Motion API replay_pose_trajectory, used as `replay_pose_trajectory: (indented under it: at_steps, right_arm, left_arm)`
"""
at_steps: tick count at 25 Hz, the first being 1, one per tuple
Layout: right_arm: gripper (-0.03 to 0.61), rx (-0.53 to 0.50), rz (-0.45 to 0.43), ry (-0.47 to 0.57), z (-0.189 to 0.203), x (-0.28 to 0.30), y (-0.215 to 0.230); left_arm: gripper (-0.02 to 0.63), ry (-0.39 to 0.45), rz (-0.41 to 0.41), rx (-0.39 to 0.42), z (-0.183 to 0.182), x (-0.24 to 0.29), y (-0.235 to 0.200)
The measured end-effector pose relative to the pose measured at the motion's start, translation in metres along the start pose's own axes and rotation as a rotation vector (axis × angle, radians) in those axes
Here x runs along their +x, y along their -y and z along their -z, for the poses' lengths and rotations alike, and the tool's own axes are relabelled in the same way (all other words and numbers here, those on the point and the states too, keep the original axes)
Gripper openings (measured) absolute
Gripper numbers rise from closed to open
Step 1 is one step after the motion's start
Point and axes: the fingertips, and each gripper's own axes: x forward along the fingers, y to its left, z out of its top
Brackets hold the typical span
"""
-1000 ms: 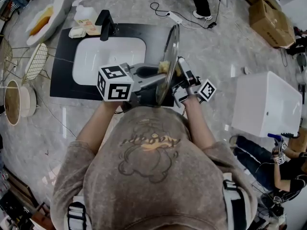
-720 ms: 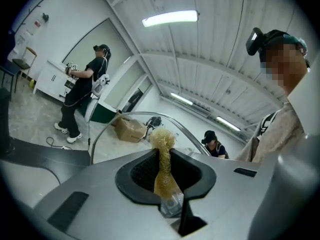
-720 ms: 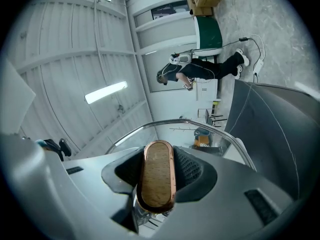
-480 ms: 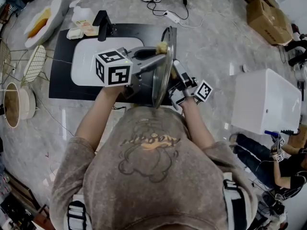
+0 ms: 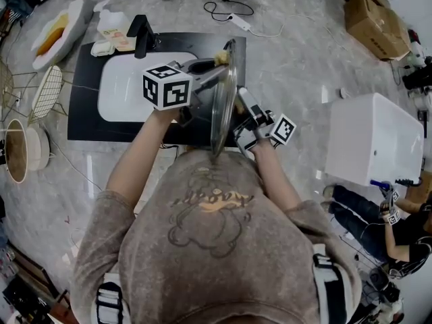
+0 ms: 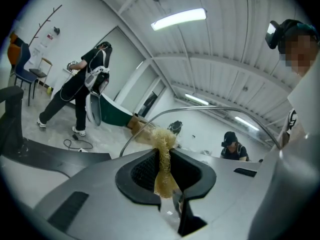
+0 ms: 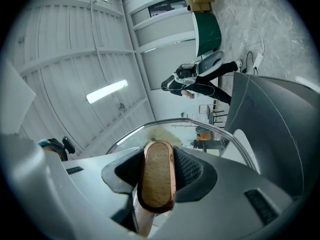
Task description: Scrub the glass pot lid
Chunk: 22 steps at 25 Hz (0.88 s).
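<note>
- Your left tool (image 6: 165, 170) is clenched on a straw-coloured scrub pad (image 6: 162, 156). The wad stands up between the jaws and spills out past their tips.
- In the head view that left tool (image 5: 213, 69) reaches across from the left, and the scrub pad (image 5: 221, 58) sits against the glass lid (image 5: 221, 110) close to its far rim.
- Your right tool (image 7: 156, 184) is closed on the lid's knob (image 7: 157, 180), an oval wooden piece with a copper-coloured edge that fills the gap between the jaws.
- From above, the right tool (image 5: 241, 118) comes at the lid from the right, so you have one tool on each face.
- The lid stands on edge in the air between the two tools, carried only by its knob. Its metal rim arcs over the jaws in both gripper views (image 6: 215, 107), and the pad shows pale through the glass from the right side.
- Below the lid lies a white basin (image 5: 128, 93) set in a black tabletop (image 5: 84, 117), with a dark faucet (image 5: 143, 34) at its far edge.
- A wire rack (image 5: 48, 88) stands on the floor to the left of the tabletop, and a white box (image 5: 374, 144) sits well apart to the right.
</note>
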Motion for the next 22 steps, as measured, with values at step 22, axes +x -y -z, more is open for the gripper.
replay_pose_trajectory:
  at_steps: [22]
  right_arm:
    - [0.172,-0.028,0.02,0.009,-0.013,0.002,0.009]
  left_arm:
    - [0.074,-0.167,0.073,-0.103,0.069,0.003,0.015]
